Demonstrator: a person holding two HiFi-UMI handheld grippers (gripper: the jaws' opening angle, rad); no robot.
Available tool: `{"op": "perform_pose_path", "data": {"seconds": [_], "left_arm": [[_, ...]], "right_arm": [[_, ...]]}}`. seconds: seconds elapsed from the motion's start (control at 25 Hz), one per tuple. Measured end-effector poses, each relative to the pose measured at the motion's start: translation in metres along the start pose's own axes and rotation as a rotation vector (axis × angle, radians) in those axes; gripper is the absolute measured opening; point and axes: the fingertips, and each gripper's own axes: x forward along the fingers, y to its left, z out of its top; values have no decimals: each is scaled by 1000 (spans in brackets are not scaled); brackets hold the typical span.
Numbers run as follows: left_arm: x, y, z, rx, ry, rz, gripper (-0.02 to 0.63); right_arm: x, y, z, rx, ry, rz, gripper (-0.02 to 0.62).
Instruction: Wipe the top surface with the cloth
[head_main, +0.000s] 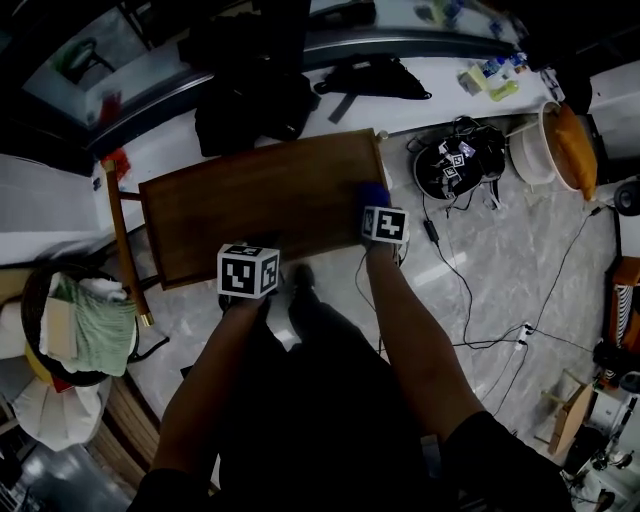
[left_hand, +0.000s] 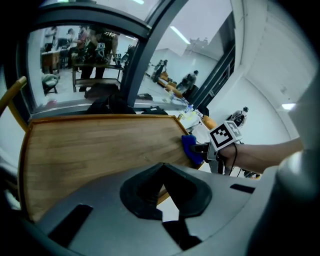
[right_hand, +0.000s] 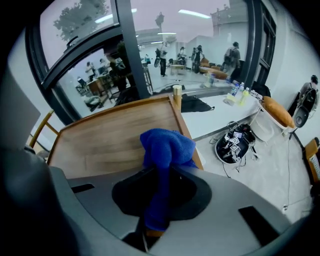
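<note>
A person stands at a brown rectangular wooden desk (head_main: 260, 205) with a tool in each hand. The desk's long axis runs across the person from left to right, with the right end angled a little farther away, toward the white ledge under the window.

The right claw (right_hand: 157, 200) is clamped on a blue terry cloth (right_hand: 167, 147). The cloth is pinched into a narrow strip between the jaws. Its long axis follows the line of the claw, pointing away from the person toward the window. Its bunched, wider end rests on the desk top right at the right-hand short edge, partly lapping over the raised wooden rim there. From above, the cloth (head_main: 373, 193) shows just beyond the right tool's marker cube.

The left claw (left_hand: 162, 192) sits at the near long edge of the desk, well apart from the cloth. Its jaws are drawn together with nothing between them, and only the desk edge and pale floor show through the gap.

A black bag (head_main: 375, 75) lies on the white ledge beyond the desk. To the right, on the grey marble floor, a round black tub (head_main: 460, 160) holds marker cubes and cables. A basket with a green towel (head_main: 85, 320) stands to the left.
</note>
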Motion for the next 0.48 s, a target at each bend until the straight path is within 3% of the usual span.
{"op": "perform_pose_path", "data": {"seconds": [0.12, 0.2, 0.32, 0.48], "left_arm": [[-26, 16, -1, -12, -22, -6, 12], [-52, 39, -3, -22, -45, 7, 11], [-99, 86, -9, -63, -91, 44, 11], [-167, 145, -27, -95, -125, 88, 11]], "right_arm": [[-12, 4, 4, -15, -51, -10, 57], [-25, 34, 4, -63, -96, 26, 57], [-39, 130, -7, -89, -118, 185, 57], [-53, 305, -40, -125, -79, 453, 57]]}}
